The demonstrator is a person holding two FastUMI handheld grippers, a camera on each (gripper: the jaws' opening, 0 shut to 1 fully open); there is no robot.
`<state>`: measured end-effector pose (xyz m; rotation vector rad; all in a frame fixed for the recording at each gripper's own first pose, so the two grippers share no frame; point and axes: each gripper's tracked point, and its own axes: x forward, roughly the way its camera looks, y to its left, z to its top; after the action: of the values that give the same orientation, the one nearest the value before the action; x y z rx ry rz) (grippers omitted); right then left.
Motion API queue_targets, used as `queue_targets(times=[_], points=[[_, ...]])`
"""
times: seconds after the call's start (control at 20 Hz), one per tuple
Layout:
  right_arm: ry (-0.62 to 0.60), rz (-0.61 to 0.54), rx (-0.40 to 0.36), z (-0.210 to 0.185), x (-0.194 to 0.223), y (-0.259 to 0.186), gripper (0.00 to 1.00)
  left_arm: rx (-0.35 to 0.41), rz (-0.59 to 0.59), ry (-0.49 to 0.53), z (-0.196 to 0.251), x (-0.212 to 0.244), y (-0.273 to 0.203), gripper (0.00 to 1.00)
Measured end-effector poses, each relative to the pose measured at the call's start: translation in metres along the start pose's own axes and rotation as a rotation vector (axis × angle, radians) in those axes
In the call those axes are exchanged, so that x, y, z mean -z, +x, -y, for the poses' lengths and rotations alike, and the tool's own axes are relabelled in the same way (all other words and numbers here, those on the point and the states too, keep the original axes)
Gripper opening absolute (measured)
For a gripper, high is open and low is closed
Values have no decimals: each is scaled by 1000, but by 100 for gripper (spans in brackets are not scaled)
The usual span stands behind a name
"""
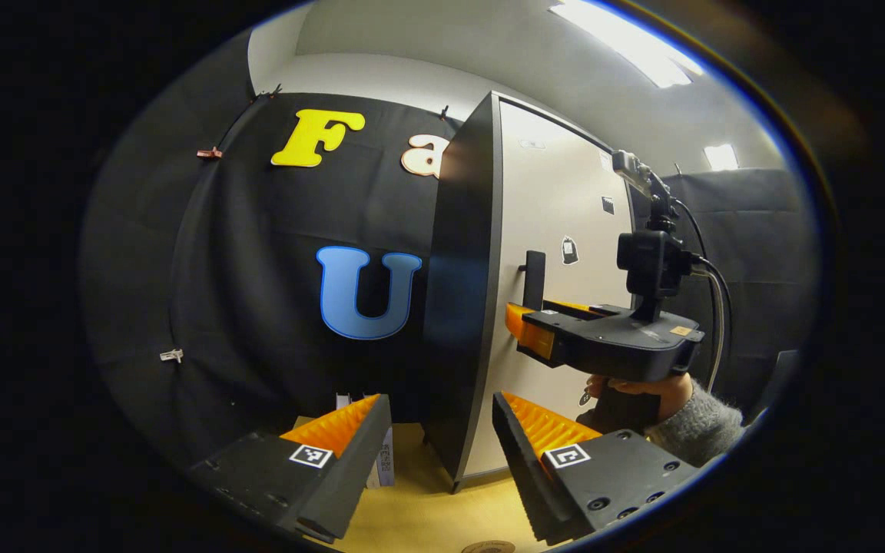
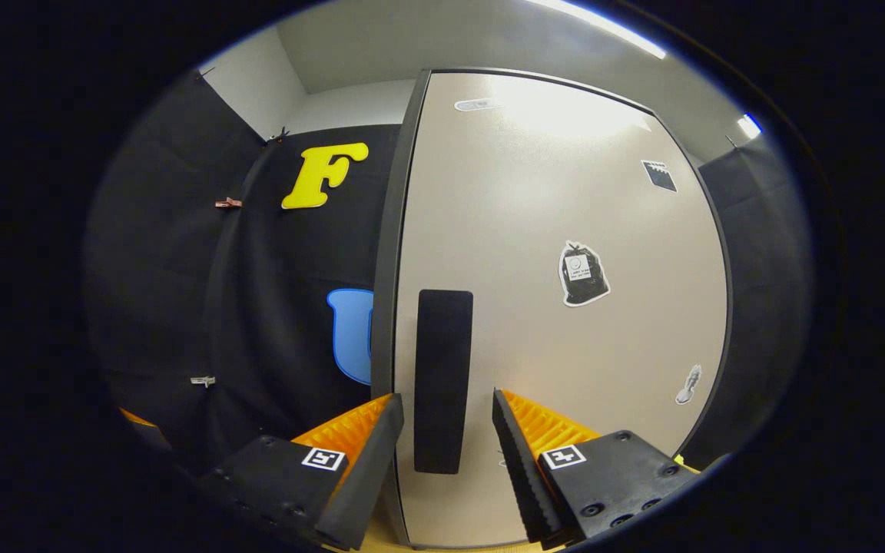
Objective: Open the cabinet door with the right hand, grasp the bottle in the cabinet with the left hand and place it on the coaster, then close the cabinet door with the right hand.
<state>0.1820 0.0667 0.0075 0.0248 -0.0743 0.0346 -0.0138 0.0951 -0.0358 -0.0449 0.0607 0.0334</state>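
Step in hand, by the look of it: the first one, opening the cabinet door (image 2: 565,307) with the right gripper (image 2: 446,407). Nearest in the right gripper view, fingers spread apart, one on each side of the dark upright handle (image 2: 442,380), not visibly pressing on it; contact cannot be told from here. In the left gripper view, seen from the side, the right gripper (image 1: 523,326) level with the handle (image 1: 535,278) and reaching at it from the door's front, held by a hand (image 1: 646,388) in a grey knit sleeve (image 1: 707,422). Handle near the door's left edge, about mid-height; door face pale, flush with the dark frame, so apparently still closed. Left gripper (image 1: 442,426) nearest in its own view, fingers wide apart, holding nothing, waiting off the handle-side corner of the cabinet (image 1: 462,307) above the yellow tabletop (image 1: 427,507). Just below that, at the bottom rim of the view and nearer than the cabinet's foot, a round brownish edge, probably the coaster (image 1: 488,547); too little of it to be sure. Bottle presumably behind the closed door, hidden. Next move, as a judgement: close the right fingers squarely on the handle, then pull outward along the hinge's arc, wide enough to leave room for the left gripper to reach inside. Farthest off, black cloth wall (image 1: 258,292) behind the cabinet.
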Motion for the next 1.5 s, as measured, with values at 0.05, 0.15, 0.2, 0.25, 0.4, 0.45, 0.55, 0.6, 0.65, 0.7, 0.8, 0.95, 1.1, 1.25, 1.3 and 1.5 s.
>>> queue_targets(times=[0.05,0.15,0.2,0.25,0.4,0.45,0.55,0.6,0.65,0.7,0.8,0.95,1.1,1.25,1.3,1.5], points=[[-1,0,14,0,2,6,77,-5,-2,0,-2,1,-1,85],[-2,0,5,-5,1,4,52,-13,-7,-4,-6,3,-1,85],[-18,5,20,-4,2,7,39,-17,-9,-6,-8,4,-1,85],[-35,4,38,-2,2,8,42,-22,-8,-6,-9,4,-2,85],[8,-11,49,-2,4,6,28,-36,1,-7,-13,2,-6,85],[13,-28,51,-2,4,8,19,-37,3,-9,-12,1,-8,85],[-1,-60,45,-1,5,6,10,-36,8,-7,-11,-3,-13,85],[1,-62,39,-1,4,5,10,-35,12,-7,-10,-3,-16,85],[8,-75,34,-1,5,3,10,-35,16,-9,-9,-4,-19,85],[10,-80,30,-2,3,-2,10,-36,18,-9,-9,-5,-21,85],[14,-90,19,-3,1,-12,10,-42,20,-9,-10,-8,-25,85],[0,-97,5,-1,-3,-35,10,-31,23,-11,-3,-9,-32,85],[-8,-111,-18,0,-6,-50,10,-5,26,-12,10,-12,-38,85],[0,-128,-40,1,-11,-66,10,3,27,4,18,-13,-46,85],[1,-130,-42,3,-13,-71,10,4,26,10,20,-13,-49,85],[15,-147,-48,9,-21,-91,10,0,19,29,21,-13,-50,84]])
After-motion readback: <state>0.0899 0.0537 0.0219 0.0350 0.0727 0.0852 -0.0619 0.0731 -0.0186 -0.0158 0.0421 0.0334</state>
